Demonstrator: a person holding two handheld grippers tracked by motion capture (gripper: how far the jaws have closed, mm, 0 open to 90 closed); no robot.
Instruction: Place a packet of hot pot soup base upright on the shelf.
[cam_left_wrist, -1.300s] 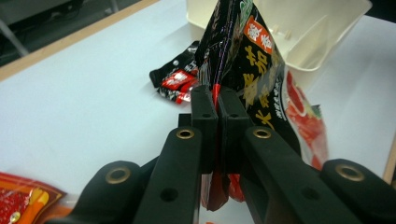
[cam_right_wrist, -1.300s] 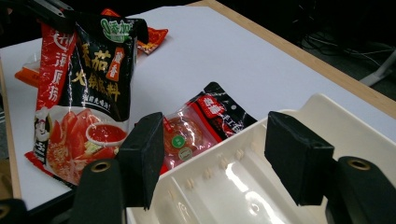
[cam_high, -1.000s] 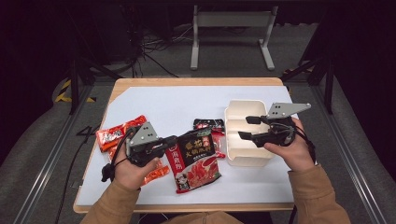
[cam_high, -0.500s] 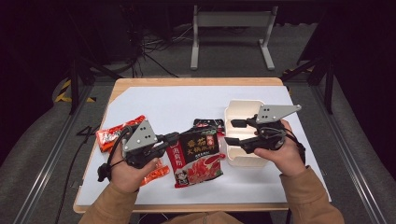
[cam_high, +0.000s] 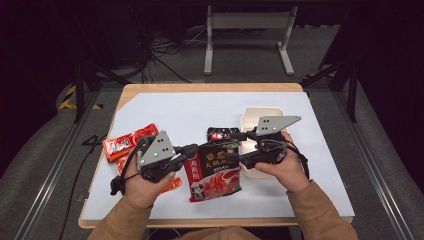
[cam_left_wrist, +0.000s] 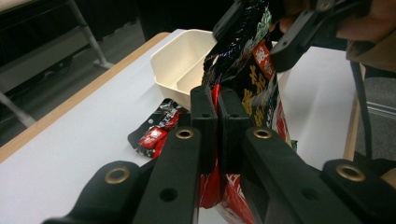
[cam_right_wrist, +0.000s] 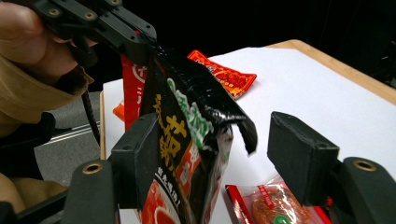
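The white table top (cam_high: 165, 107) is bare across its far half and far left corner, with wooden edges showing at the far side and left. At the near left lie two orange-red sauce packets (cam_high: 125, 144), close to the left edge. The left hand (cam_high: 145, 187) comes in from the near edge, forearm angled slightly rightward, and carries the left gripper (cam_high: 196, 151) level, pointing right. Its jaws are pressed together on the left edge of the large black-and-red noodle packet (cam_high: 215, 170) (the left gripper view shows the pads (cam_left_wrist: 205, 126) pinching the foil). The packet hangs lifted between the two grippers, near the middle of the table, towards the near side. Just beyond it lies a small black-and-red sachet (cam_high: 221, 134). The right gripper (cam_high: 239, 146) points left, its jaws have just been opening, and they now stand wide around the packet's right top corner; one pad (cam_right_wrist: 140, 158) sits against the foil, the other stands clear. Behind it rests the cream divided container (cam_high: 261, 114), with free table to its right.
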